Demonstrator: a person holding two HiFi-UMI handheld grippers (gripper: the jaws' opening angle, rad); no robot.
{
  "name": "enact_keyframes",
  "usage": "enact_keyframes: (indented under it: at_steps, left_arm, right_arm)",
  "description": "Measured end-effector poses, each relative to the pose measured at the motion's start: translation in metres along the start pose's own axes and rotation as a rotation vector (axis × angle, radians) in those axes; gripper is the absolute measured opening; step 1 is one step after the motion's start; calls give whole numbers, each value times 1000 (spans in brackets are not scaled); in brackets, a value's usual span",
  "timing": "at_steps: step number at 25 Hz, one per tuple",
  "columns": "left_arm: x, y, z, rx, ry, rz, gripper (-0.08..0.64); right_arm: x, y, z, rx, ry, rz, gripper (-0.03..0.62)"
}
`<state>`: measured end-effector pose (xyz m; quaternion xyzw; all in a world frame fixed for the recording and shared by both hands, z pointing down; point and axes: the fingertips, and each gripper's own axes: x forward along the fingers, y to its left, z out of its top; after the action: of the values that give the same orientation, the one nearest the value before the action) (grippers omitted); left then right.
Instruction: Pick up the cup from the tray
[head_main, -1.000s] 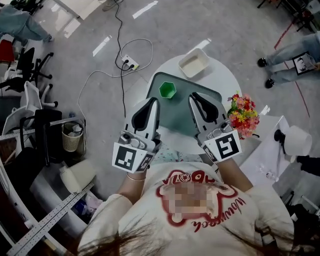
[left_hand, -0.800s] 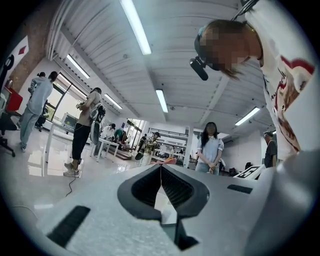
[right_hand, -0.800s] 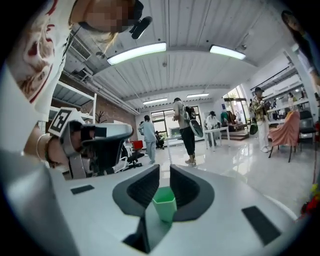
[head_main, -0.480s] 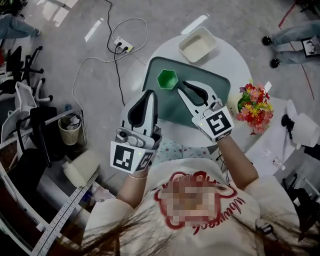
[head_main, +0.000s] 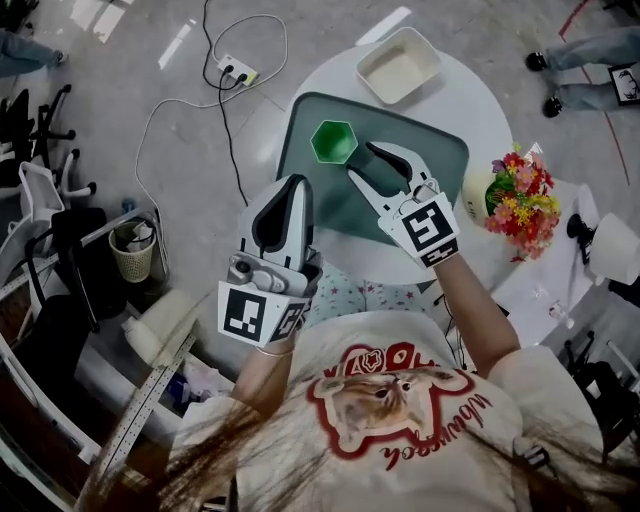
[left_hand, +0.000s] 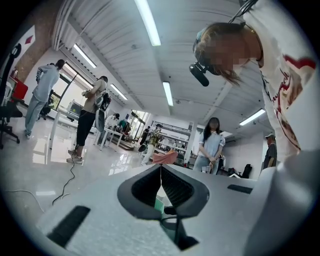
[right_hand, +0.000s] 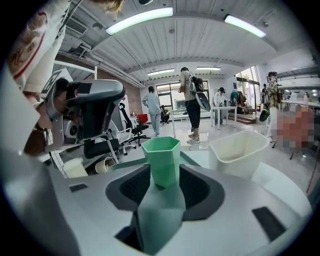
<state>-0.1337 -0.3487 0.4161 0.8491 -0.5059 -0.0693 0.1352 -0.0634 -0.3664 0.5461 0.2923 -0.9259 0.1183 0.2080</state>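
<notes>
Cable and power strip (head_main: 232, 70) lie on the floor far left, not part of this job. Left gripper (head_main: 297, 182) hangs at the near left edge of the tray (head_main: 445, 160), pointing level, jaws pressed together with nothing in them. It reads as parked out of the way, since the job looks like a one-hand pick. The tray sits on a round white table (head_main: 475, 110). Green six-sided cup (head_main: 333, 141) stands upright in the far left part of the tray, mouth up, nothing touching it. Right gripper (head_main: 368, 160) is tilted down over the tray and aimed at the cup. Its jaws have just been opening and now stand apart. In the right gripper view the cup (right_hand: 161, 160) is lined up with the gap, at or just past the tips, and the pads are not pressing on it, so there is no grasp yet. The gap looks about wide enough to take the cup. Likely next step is to push in around the cup and squeeze. White bin (head_main: 398, 65) sits beyond the tray, close behind the cup's line, so overshoot could bump it. Flowers (head_main: 525, 200) are far right, well apart.
</notes>
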Motion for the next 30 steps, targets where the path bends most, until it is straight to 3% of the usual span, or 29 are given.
enact_keyframes:
  at_steps: [9,30]
  left_arm:
    - [-12,6,-9,-10,15,18,14]
    - [-32,1,-27,-49,31,33,14]
  right_arm:
    - [28,3,-14,-12,74,8,260]
    - [64,2,-5,-20,68,-11,302]
